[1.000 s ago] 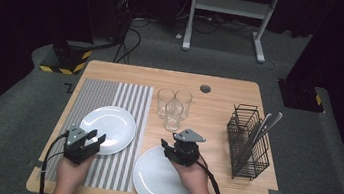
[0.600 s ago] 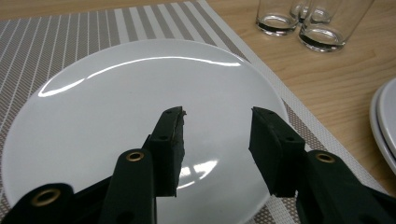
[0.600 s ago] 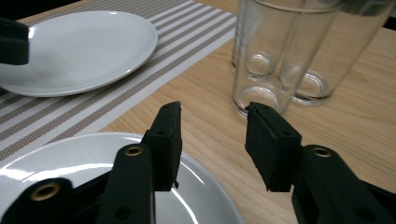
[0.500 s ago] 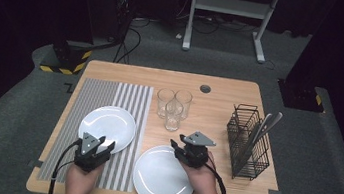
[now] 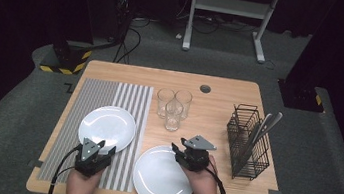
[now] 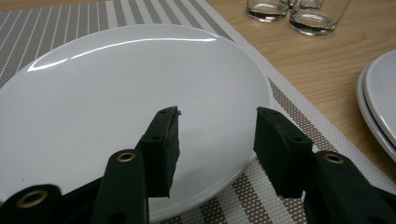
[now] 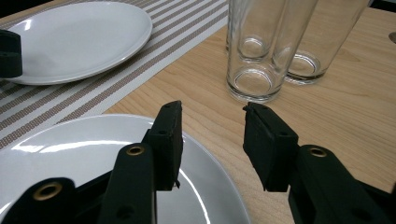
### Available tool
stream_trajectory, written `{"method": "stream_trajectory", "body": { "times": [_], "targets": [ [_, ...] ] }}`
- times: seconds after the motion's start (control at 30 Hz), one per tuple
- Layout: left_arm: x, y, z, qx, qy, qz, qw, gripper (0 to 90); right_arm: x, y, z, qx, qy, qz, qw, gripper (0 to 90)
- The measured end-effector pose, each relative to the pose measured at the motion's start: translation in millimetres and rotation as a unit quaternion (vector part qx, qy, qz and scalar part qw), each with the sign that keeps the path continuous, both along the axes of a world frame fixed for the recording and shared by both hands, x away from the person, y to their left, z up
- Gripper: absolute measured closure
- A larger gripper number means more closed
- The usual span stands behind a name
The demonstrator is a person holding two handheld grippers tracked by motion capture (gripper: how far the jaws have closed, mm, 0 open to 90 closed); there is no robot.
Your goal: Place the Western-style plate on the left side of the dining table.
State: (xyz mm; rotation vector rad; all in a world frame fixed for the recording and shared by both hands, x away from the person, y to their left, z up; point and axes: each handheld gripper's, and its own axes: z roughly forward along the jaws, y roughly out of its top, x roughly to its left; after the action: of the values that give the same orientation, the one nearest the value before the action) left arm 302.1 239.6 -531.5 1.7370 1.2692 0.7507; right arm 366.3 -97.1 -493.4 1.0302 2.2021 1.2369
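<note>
A white plate (image 5: pixel 107 123) lies on the striped placemat (image 5: pixel 104 95). My left gripper (image 5: pixel 101 148) hovers at that plate's near rim, open, with its jaws over the plate (image 6: pixel 116 84) and nothing between them. On the bare wood to the right sits a stack of two white plates (image 5: pixel 160 177). My right gripper (image 5: pixel 179 151) is at the stack's far right rim, open and empty. Its jaws (image 7: pixel 212 108) point toward three empty glasses (image 7: pixel 254 56), with the top plate (image 7: pixel 56 154) beneath the left jaw.
The three glasses (image 5: pixel 174 106) stand clustered at the table's middle. A black wire cutlery basket (image 5: pixel 248 143) holding cutlery stands at the right. A round cable hole (image 5: pixel 205 88) is near the far edge. The stack's rim (image 6: pixel 378 107) lies right of the left gripper.
Both grippers have shifted a little to the right and toward the near edge. Both stay open, and the plates and glasses have not moved.
</note>
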Motion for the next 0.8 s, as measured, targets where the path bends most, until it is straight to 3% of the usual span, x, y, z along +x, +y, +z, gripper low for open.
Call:
{"method": "stream_trajectory", "body": {
  "times": [0.17,0.3,0.47,0.63,0.8],
  "targets": [
    [-0.5,-1.8,-1.2,0.007,0.001,0.004,1.0000,49.3,0.4,-1.8,1.5,0.004,-0.009,-0.005,0.9999,56.3],
    [-0.8,-1.8,-1.9,0.006,0.001,0.011,0.9999,47.0,-0.3,-2.1,4.3,-0.012,-0.025,-0.006,0.9996,56.3],
    [-1.8,-2.6,-2.5,0.008,0.003,0.013,0.9999,46.6,1.6,-2.1,7.5,-0.011,-0.030,0.008,0.9995,55.4],
    [-1.5,-4.1,-2.8,0.019,0.005,0.018,0.9997,46.3,0.7,-1.3,11.9,0.004,-0.041,0.001,0.9992,57.7],
    [-0.6,-4.7,-2.9,0.023,0.012,0.017,0.9995,45.9,1.2,-3.2,16.9,0.003,-0.054,0.001,0.9985,56.8]
  ]
}}
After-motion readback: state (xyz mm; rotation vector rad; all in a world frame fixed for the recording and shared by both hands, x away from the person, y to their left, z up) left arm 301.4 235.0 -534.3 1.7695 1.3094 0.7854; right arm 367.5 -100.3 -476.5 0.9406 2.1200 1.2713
